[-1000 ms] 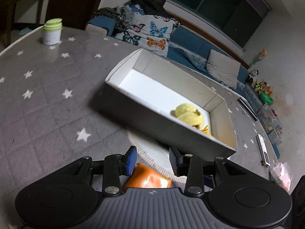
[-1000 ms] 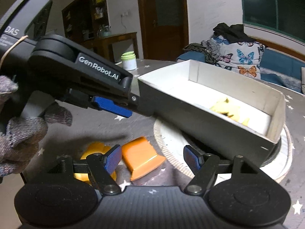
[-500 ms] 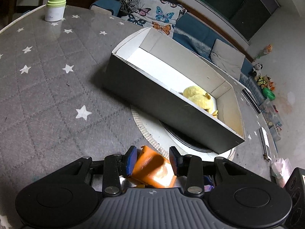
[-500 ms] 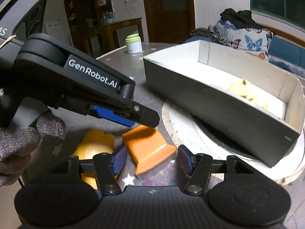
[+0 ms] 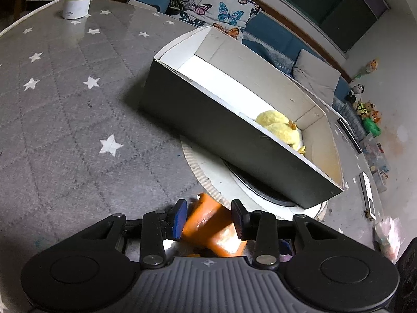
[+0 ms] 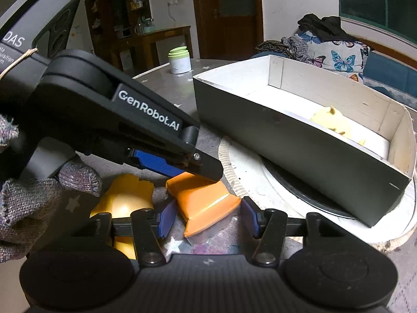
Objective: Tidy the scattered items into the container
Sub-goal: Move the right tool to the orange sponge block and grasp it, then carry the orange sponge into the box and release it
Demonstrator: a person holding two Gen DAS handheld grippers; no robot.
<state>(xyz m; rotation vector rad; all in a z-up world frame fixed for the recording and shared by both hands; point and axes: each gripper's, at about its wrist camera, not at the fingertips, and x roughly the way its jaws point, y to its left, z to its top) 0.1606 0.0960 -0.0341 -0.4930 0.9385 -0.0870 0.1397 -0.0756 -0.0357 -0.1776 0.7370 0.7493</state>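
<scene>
Both grippers were at the orange pouch, low centre of both views

Left gripper (image 5: 209, 217) had jaws part open, either side of the orange pouch (image 5: 211, 228); contact unclear, so grip cannot be told. Right gripper (image 6: 206, 217) was open wide, pads apart from the pouch (image 6: 202, 200) lying between them on the star-print table (image 5: 65, 120). In the right view, left gripper's tip (image 6: 206, 168) sat on the pouch's top. Yellow item (image 6: 125, 195) lay just left of the pouch. Box (image 5: 226, 140) stood mid-right, on a round mat (image 5: 208, 177), a yellow plush (image 5: 280, 127) inside at its right end. Jar (image 5: 77, 1) upper left. Gloved hand (image 6: 28, 203) at left edge
</scene>
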